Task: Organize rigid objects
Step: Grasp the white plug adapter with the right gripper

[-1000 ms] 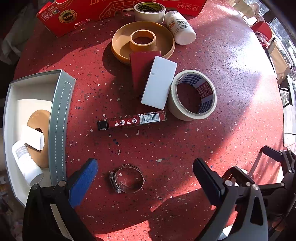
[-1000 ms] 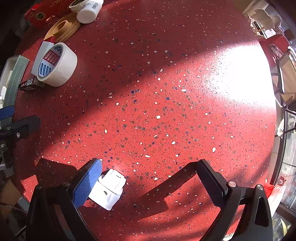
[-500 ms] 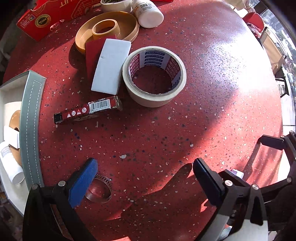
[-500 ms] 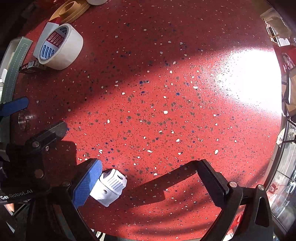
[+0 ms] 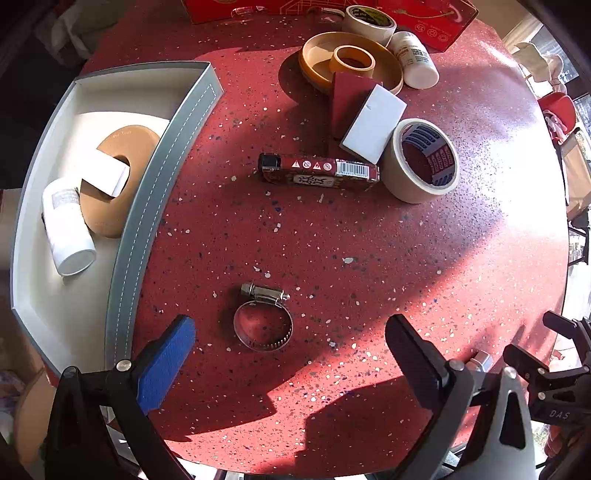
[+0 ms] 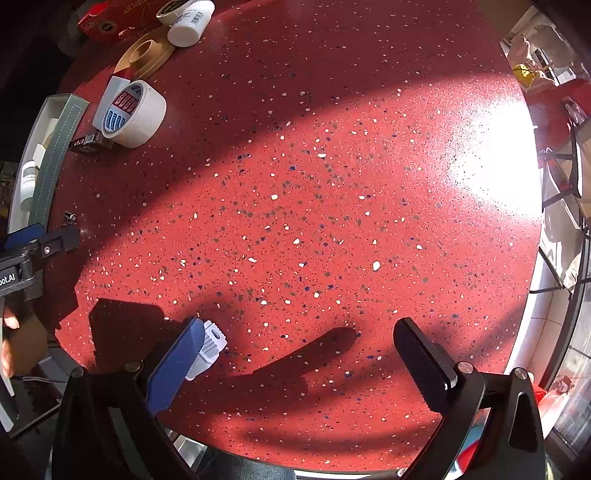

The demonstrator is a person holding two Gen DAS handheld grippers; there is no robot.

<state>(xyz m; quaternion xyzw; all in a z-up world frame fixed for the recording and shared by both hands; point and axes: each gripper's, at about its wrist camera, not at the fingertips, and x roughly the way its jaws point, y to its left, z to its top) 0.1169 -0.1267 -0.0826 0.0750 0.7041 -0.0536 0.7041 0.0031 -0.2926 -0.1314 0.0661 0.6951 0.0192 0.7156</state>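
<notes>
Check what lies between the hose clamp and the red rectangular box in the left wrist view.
Nothing: only bare speckled table separates the hose clamp from the red box, seen in the left wrist view.

We saw a round red speckled stone table (image 5: 369, 266). Along its left edge lay a grey open box with a white lining (image 5: 162, 177). Near the far edge sat a flat red carton (image 5: 436, 22), a cream tape roll (image 5: 368, 22), a white bottle on its side (image 5: 415, 59) and a tan round dish (image 5: 351, 66). Toward the middle lay a large beige tape roll (image 5: 421, 160), touching a long red printed box (image 5: 319, 171). A steel hose clamp (image 5: 263, 319) lay nearer us, and a small white plastic plug (image 6: 208, 349) lay near the near edge.
</notes>
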